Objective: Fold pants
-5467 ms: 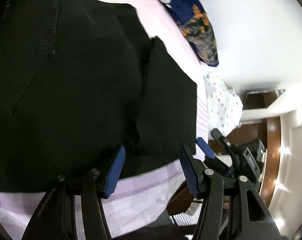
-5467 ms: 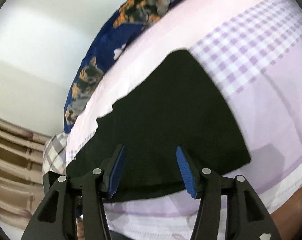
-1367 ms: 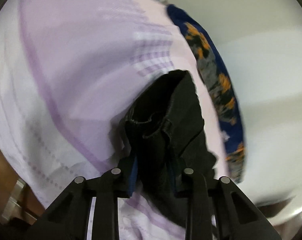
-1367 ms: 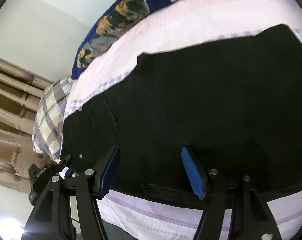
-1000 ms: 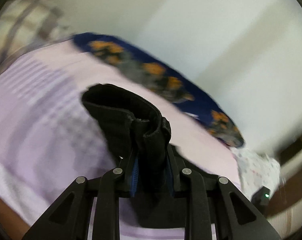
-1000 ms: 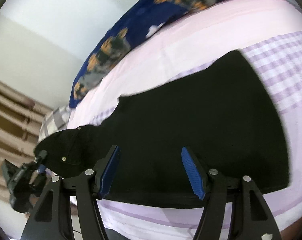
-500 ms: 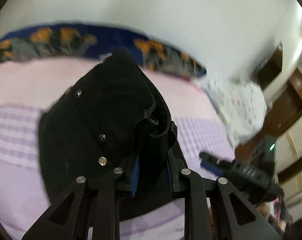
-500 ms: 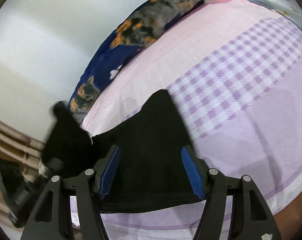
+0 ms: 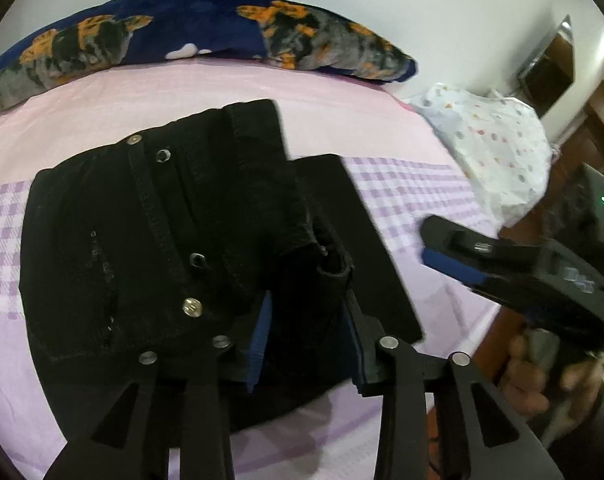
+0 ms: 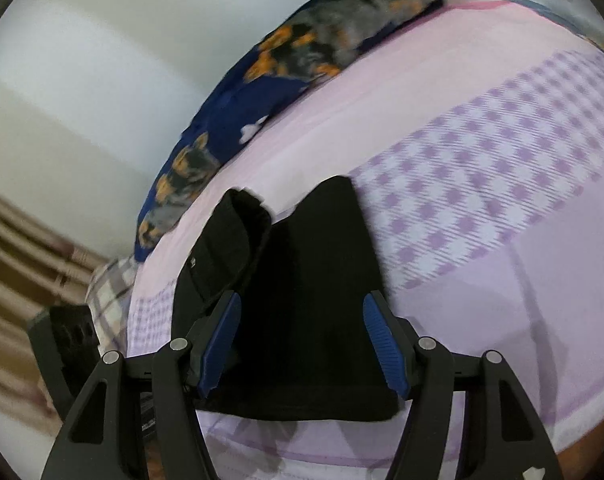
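Note:
Black pants (image 9: 142, 240) lie on the lilac checked bedsheet (image 9: 402, 184), the waist end with its metal buttons (image 9: 192, 307) doubled over onto the legs. My left gripper (image 9: 308, 340) is low over the near edge of the fold. Its jaws are opening, and a bunched bit of waistband (image 9: 334, 270) lies loose between the blue pads. In the right wrist view my right gripper (image 10: 302, 344) hovers open above the pants (image 10: 314, 280), with nothing pinched. One of its fingers (image 9: 462, 258), held by a hand (image 9: 530, 376), shows at the right of the left wrist view.
A dark blue blanket with an orange pattern (image 9: 206, 28) runs along the wall at the far side of the bed. White dotted bedding (image 9: 490, 148) is heaped at the right, and a plaid pillow (image 10: 110, 292) lies at the left. Brown wood (image 10: 582, 452) shows past the sheet's near edge.
My left gripper swung across with the waistband, laid it over the pant legs, and its pads have spread apart. The right gripper drew back slightly, still open.

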A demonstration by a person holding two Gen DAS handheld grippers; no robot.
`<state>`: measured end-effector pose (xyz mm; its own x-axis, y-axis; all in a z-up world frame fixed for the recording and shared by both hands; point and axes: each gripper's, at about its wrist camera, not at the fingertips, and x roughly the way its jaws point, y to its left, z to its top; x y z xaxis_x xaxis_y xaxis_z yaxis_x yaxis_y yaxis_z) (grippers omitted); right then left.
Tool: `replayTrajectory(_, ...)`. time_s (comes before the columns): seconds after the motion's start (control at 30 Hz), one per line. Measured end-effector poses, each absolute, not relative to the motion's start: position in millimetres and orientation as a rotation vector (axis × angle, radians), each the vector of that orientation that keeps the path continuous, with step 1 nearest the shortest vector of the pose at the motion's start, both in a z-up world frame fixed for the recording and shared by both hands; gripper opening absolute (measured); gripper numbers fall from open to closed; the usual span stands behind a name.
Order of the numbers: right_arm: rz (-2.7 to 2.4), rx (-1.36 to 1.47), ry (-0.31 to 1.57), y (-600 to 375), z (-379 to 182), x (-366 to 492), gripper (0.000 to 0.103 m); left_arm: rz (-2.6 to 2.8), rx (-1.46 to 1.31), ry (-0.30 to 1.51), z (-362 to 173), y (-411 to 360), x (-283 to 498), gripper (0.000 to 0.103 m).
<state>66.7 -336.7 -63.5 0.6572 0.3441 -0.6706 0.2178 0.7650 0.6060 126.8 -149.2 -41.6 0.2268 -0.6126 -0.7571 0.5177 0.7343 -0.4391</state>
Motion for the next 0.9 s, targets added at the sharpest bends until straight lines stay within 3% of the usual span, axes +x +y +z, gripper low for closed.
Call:
replayTrajectory(0.1, 0.151, 0.719, 0.915, -334, -69, 78, 0.062, -0.807, -0.092, 1.017, -27, -137, 116, 0.04)
replayTrajectory(0.17, 0.208, 0.755, 0.932, -334, -74, 86, 0.062, -0.791, -0.085, 0.966, -20, -125, 113, 0.055)
replayTrajectory(0.2, 0.228, 0.764, 0.947, -335, -77, 91, 0.062, -0.762, -0.081, 0.943, -17, -117, 113, 0.056)
replayTrajectory(0.67, 0.438, 0.678, 1.128, -327, -112, 160, 0.054, -0.491, -0.186, 1.012, -57, -29, 155, 0.056)
replayTrajectory(0.9, 0.518, 0.661, 1.131, -312, -123, 185, 0.041, -0.496, -0.164, 1.057, -77, -32, 154, 0.057)
